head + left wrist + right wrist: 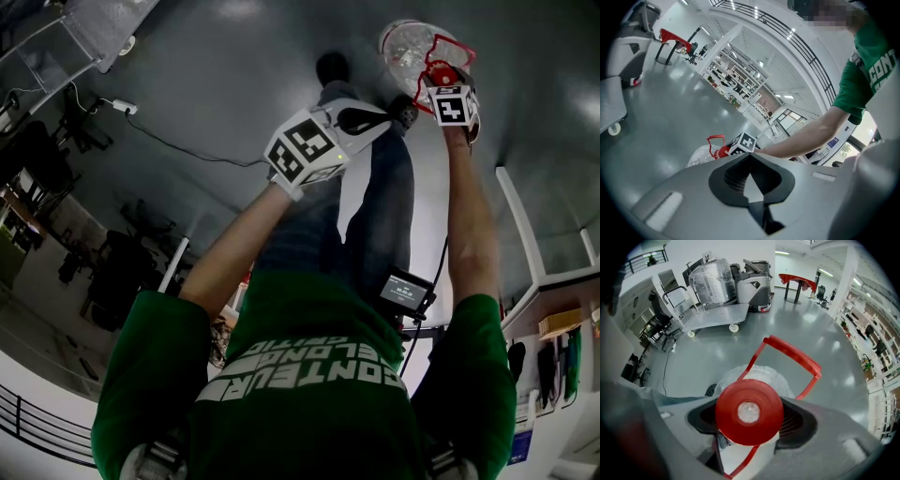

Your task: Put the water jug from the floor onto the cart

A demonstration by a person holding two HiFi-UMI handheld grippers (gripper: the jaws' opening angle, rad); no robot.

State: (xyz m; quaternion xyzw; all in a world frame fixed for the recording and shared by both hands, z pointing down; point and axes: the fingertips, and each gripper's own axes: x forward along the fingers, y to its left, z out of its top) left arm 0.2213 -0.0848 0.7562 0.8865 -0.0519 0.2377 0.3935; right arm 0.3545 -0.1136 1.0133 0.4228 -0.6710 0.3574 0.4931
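The clear water jug (409,45) stands on the grey floor, with a red cap (749,411) and a raised red handle (793,355). My right gripper (750,420) points steeply down over its top. The jaws sit on either side of the cap and their dark pads meet its sides. In the head view the right gripper (444,82) is at the jug's near edge. My left gripper (375,116) hangs in the air left of the jug, apart from it, shut with nothing in it. From the left gripper (750,157) view the jug (700,157) lies beyond the jaws.
A flat cart (718,317) on white wheels stands across the floor, with another large jug (711,281) at its handle end and a grey machine (754,286) behind. A cable (187,148) runs over the floor. The person's legs (375,216) stand close to the jug.
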